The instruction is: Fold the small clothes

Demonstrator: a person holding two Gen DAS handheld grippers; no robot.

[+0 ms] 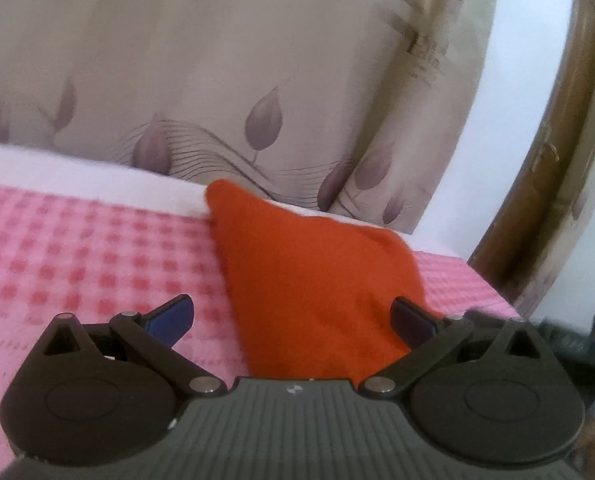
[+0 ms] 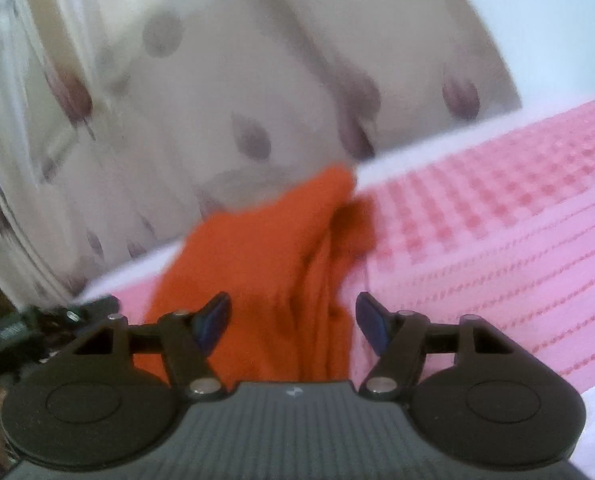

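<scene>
A small orange garment (image 1: 309, 276) lies on the pink checked cover (image 1: 77, 264) of a bed, near its far edge. My left gripper (image 1: 293, 320) is open, its blue pads wide apart, with the cloth's near end lying between and under them. In the right wrist view the same orange garment (image 2: 273, 264) shows lengthwise folds and runs toward the camera. My right gripper (image 2: 293, 320) is open above it, pads clear of the cloth on both sides. The near end of the garment is hidden under each gripper body.
A beige curtain (image 1: 217, 80) with purple leaf prints hangs behind the bed. A white strip of sheet (image 1: 77, 178) edges the cover. A brown wooden frame (image 1: 557, 160) and white wall stand at right. The left gripper's dark body (image 2: 37, 328) shows at the left in the right wrist view.
</scene>
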